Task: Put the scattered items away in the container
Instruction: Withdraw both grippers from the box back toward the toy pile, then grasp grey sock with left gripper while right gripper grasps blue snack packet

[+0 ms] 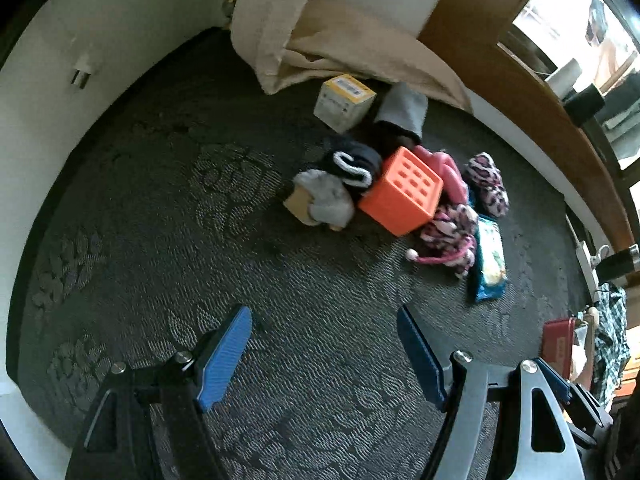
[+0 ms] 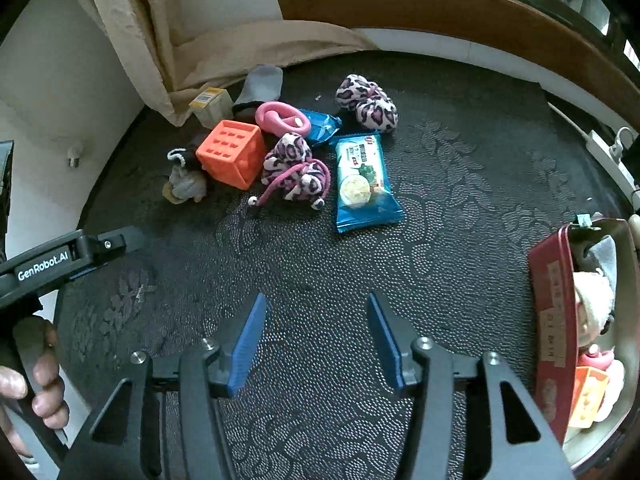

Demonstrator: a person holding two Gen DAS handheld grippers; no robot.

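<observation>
Dark patterned carpet (image 2: 460, 184), strewn at the far side with an orange perforated cube (image 2: 231, 152), blue snack packet (image 2: 363, 184), leopard-print scrunchies (image 2: 366, 103), pink ring (image 2: 282, 118), yellow-topped carton (image 2: 211, 106), possibly socks (image 2: 260, 84). Red tin (image 2: 550, 320) at right.

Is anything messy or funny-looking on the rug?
Yes. The orange cube, leopard-print scrunchies, blue snack packet and pink ring lie jumbled on the rug, far from the red tin at its edge.

Snack packet (image 2: 365, 182) right of cube (image 2: 231, 152) — container (image 2: 552, 320) far right.
</observation>
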